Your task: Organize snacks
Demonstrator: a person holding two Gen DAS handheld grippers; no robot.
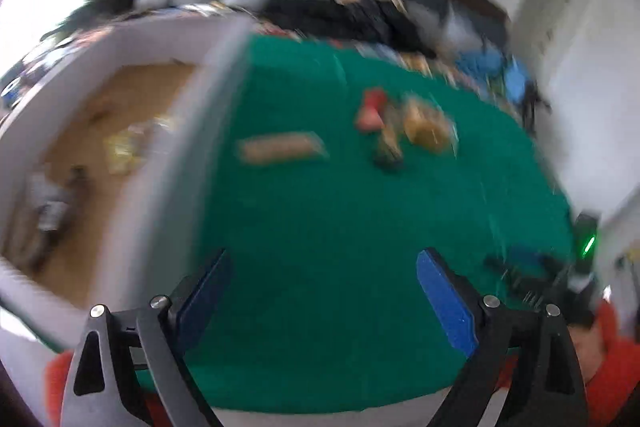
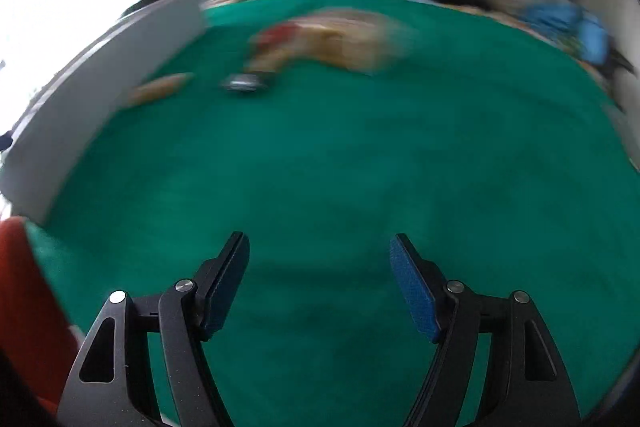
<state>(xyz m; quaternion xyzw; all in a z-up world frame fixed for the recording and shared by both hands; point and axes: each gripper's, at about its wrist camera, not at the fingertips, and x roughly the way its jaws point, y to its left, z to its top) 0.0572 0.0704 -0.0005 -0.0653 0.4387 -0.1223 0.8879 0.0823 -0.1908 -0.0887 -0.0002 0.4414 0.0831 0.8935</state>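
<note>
While both frames are smeared by motion, the layout reads well enough: at far left the white box (image 1: 168, 155) sits on the green cloth (image 1: 320, 247), its cardboard floor already holding a yellowish packet (image 1: 124, 143) and a grey-and-white wrapped item (image 1: 52, 207). Just to the right of its wall lies a long tan bar (image 1: 280, 147), flat on the cloth and apart from the box. Further right a small cluster huddles together: a red pack (image 1: 370, 111), a dark little item (image 1: 388, 155) in front of it, and a golden-brown bag (image 1: 428, 127) touching or nearly touching them; blur hides which.

The left gripper (image 1: 324, 291) hangs over bare cloth with its blue pads spread wide and nothing between them. The right gripper (image 2: 320, 275) is likewise spread and empty, facing the same cluster (image 2: 332, 43) from well back, with the bar (image 2: 160, 89) near the box wall (image 2: 100, 95).

My read is that the sorting is partly done and the next pick is being approached. To do it well, the left should take the bar, since it lies closest to the box: come down with the pads straddling its narrow width, not its length, and close only once both pads are past the edges. The cluster suits the right; pick the outermost piece first so the neighbours are not dragged, and slow down before closing
</note>
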